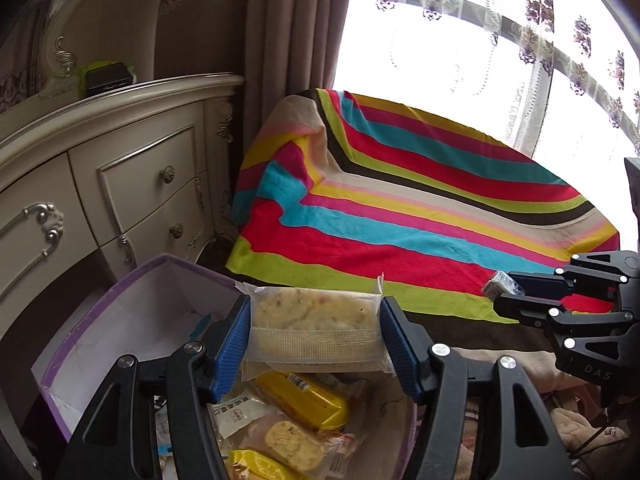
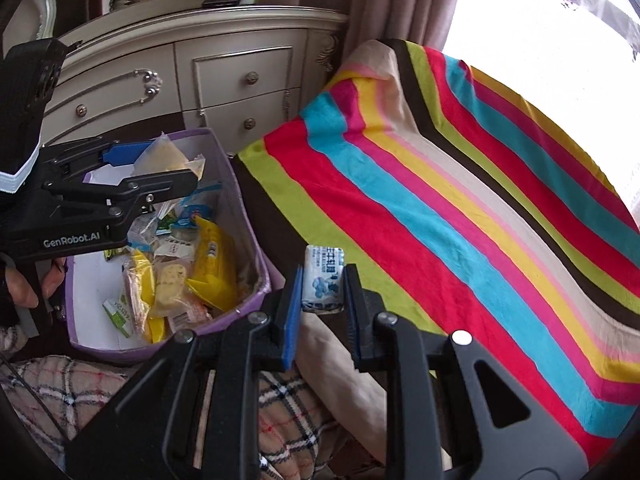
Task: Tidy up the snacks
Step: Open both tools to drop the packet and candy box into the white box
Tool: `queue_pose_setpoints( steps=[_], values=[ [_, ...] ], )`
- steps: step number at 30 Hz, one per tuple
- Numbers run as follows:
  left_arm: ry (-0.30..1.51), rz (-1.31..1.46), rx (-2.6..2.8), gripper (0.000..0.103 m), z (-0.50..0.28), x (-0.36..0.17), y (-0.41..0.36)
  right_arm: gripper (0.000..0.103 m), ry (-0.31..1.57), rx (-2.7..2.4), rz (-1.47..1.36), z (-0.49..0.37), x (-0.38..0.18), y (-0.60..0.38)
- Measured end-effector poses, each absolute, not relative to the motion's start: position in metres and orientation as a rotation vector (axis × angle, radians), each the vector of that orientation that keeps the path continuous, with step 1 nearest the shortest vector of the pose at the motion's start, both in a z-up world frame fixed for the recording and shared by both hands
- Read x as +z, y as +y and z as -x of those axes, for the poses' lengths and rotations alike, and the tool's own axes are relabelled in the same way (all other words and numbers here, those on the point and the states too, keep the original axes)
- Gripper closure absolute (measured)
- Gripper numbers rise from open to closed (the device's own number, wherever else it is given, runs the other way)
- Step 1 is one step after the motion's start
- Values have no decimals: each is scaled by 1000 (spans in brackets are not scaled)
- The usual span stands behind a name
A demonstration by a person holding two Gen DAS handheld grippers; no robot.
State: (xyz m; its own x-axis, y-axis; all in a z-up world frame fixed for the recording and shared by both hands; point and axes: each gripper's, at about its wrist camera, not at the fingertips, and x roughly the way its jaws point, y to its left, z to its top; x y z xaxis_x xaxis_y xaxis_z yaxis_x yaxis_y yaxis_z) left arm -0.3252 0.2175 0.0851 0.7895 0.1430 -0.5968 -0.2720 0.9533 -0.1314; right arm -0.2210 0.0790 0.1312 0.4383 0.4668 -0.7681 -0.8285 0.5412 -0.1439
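Note:
My left gripper [image 1: 316,330] is shut on a clear-wrapped pale flat cake [image 1: 314,322], held above the purple snack box [image 1: 104,300]. The same box [image 2: 240,204] holds several wrapped snacks, some yellow [image 2: 212,268]. In the right wrist view the left gripper [image 2: 160,168] hovers over the box's far end with the cake [image 2: 168,158] between its pads. My right gripper [image 2: 322,292] is shut on a small white-and-blue packet [image 2: 322,280], held near the edge of the striped cloth [image 2: 460,200]. In the left wrist view it shows at the right [image 1: 500,294] with the packet [image 1: 502,286].
A cream dresser [image 1: 120,168] with drawers stands behind the box, a dark object [image 1: 108,80] on top. The striped cloth [image 1: 420,200] covers a raised surface by a bright window with curtains [image 1: 280,40]. A plaid fabric [image 2: 280,412] lies below. A hand [image 2: 24,288] holds the left gripper.

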Motion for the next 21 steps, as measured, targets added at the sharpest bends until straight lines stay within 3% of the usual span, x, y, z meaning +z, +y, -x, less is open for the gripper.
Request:
queue_pose_setpoints(
  steps=[21],
  values=[
    [615,302,430,39,378,63,289,80,690,1161,767,294,115,181]
  ],
)
